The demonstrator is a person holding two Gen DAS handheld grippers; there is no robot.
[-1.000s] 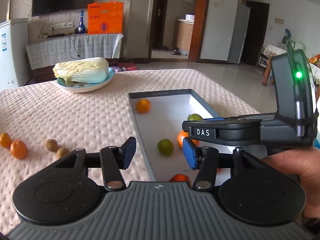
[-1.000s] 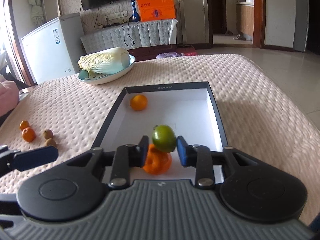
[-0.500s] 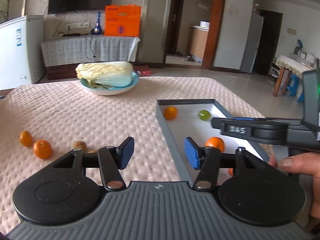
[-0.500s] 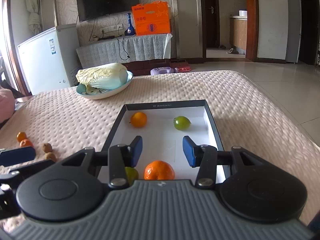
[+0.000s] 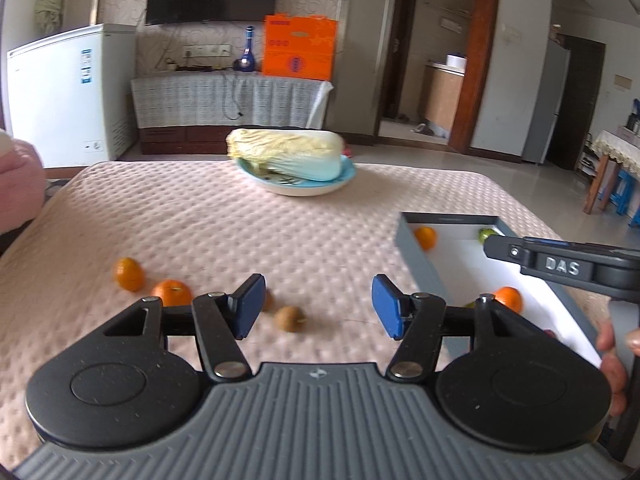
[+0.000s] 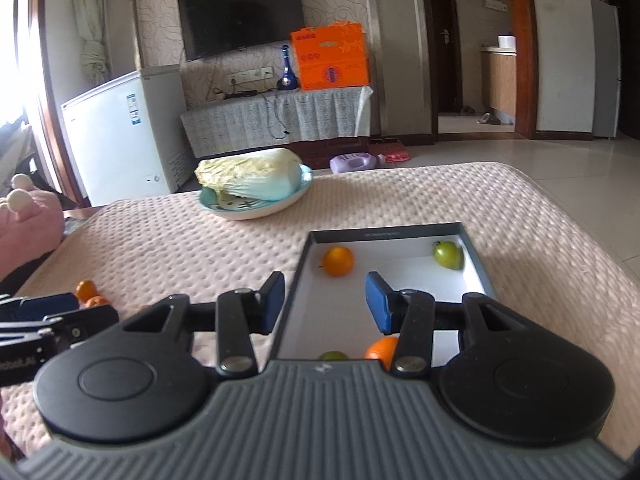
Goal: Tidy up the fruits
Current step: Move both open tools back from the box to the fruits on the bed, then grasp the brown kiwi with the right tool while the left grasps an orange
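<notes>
A dark-rimmed white box [image 6: 476,256] lies on the pink table cover and holds an orange [image 6: 338,261], a green fruit [image 6: 448,255], another orange [image 6: 380,350] and a green fruit [image 6: 334,356] near my right gripper. My right gripper [image 6: 324,300] is open and empty over the box's left wall. My left gripper [image 5: 318,306] is open and empty above the cover, just behind a brown kiwi [image 5: 289,319]. Two oranges [image 5: 129,274] [image 5: 172,293] lie to its left. A second kiwi [image 5: 267,301] is partly hidden by the left finger. The box [image 5: 416,258] stands right of it.
A blue plate [image 5: 296,188] with a napa cabbage [image 5: 286,154] stands at the table's far middle. A pink plush thing [image 6: 24,224] sits at the left edge. The right gripper's body [image 5: 560,266] reaches over the box in the left wrist view.
The right gripper let go of the green fruit, which now lies at the box's far right corner, and drew back. The left gripper swung left from the box to the loose fruits.
</notes>
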